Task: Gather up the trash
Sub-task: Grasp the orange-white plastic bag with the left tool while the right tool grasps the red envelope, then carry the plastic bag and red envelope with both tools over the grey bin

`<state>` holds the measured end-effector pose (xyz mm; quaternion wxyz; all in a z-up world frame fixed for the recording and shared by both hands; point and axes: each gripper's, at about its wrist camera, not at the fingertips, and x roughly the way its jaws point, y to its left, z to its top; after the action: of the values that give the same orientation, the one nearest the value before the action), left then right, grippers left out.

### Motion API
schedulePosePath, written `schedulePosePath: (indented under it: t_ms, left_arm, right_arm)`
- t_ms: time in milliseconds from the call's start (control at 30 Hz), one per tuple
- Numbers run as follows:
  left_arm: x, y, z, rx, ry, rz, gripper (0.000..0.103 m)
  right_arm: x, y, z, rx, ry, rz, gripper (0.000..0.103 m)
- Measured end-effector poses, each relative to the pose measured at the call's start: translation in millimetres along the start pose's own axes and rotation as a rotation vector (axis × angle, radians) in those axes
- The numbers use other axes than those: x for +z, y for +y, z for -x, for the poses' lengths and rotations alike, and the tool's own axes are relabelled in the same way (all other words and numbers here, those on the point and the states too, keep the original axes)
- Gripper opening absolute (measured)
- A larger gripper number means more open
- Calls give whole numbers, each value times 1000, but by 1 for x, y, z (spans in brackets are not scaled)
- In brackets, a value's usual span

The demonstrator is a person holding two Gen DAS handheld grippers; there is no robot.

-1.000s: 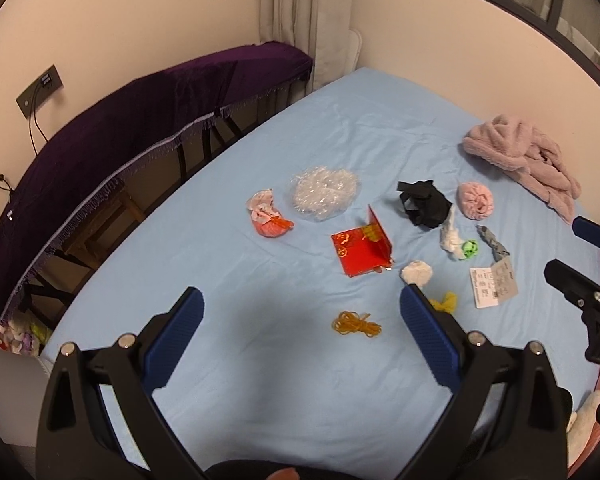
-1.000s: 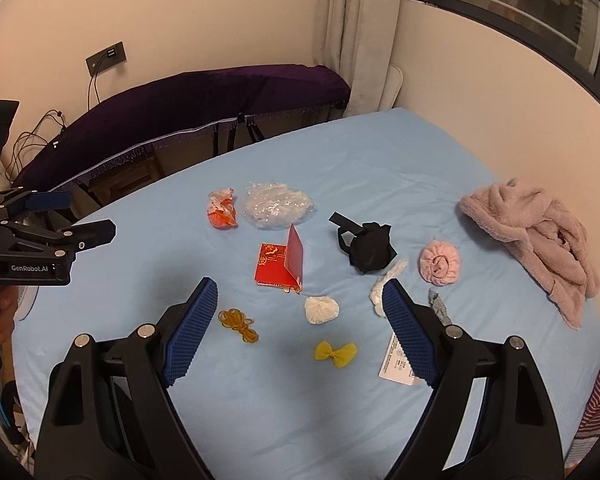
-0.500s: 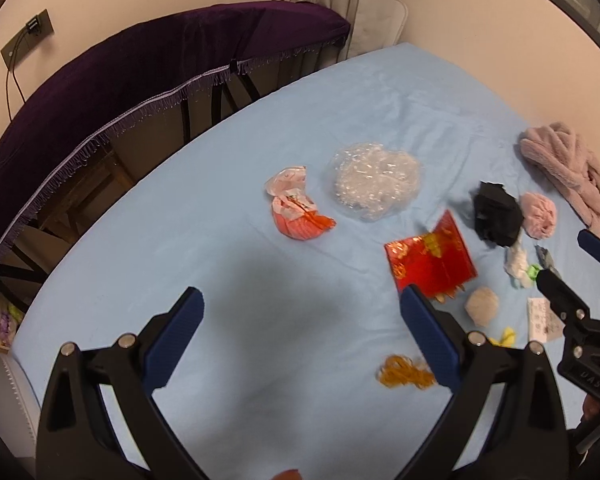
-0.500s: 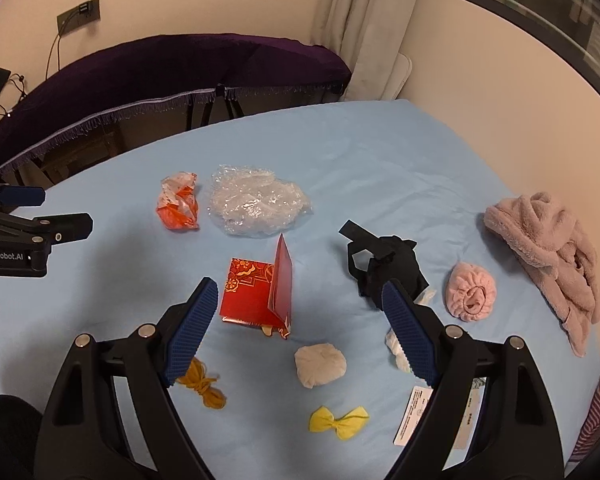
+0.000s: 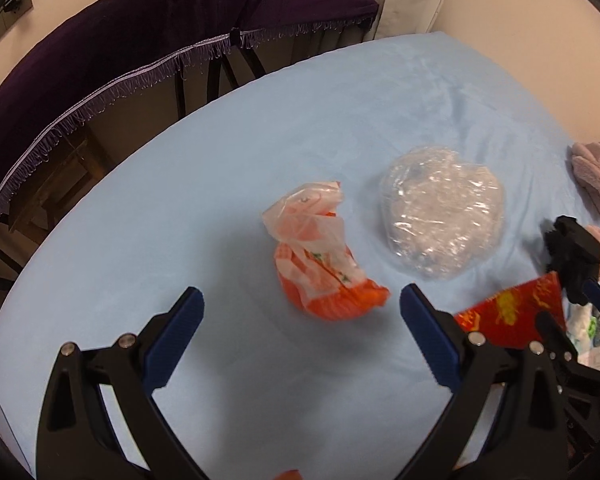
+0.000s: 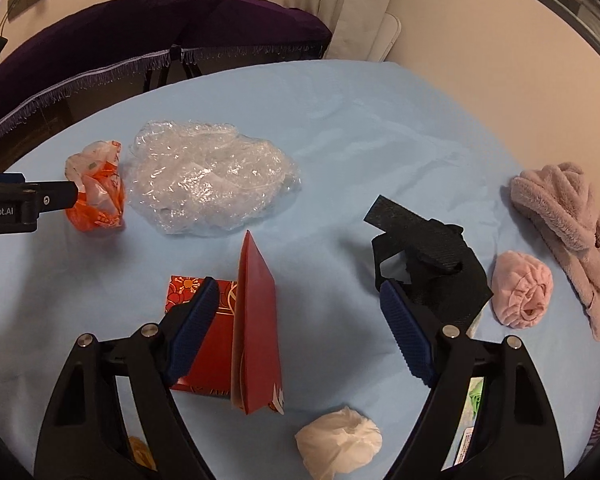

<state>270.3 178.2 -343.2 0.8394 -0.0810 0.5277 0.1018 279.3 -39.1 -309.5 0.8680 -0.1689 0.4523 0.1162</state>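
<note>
Change since earlier frame: both claws have advanced over the bed; the trash items fill more of each view.
Orange wrapper (image 5: 320, 258): crumpled plastic bag on the blue bed sheet (image 5: 180, 208), just ahead of the left claw (image 5: 300, 306) and centred between its fingers.
Handling: judged light, soft and slippery; it will crush under pressure. Best hold is across the bunched orange lower half, not the loose translucent top.
Left claw state: spread wide, holding nothing, not touching the wrapper.
Red envelope (image 6: 256, 328): folded card, one flap standing upright, lying between the fingers of the right claw (image 6: 296, 312). Judged stiff and thin; pinch the raised flap.
Right claw state: spread wide, holding nothing.
Clear plastic wrap (image 6: 208, 188): bulky wad just beside the wrapper.
Other items: white paper ball (image 6: 340, 444), black strap (image 6: 428, 248), pink towel (image 6: 568, 216).
</note>
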Motion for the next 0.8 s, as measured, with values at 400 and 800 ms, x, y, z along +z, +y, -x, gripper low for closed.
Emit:
schedulePosePath:
  t_ms: [400,800]
  left_arm:
    - [-15,7,-40,-78,64,3,37]
    - [-38,14,1,-62,21,-16,36]
  right_arm:
    - [-11,21,-23,15,53,86,5]
    - [-3,17,-6,53,47,39,0]
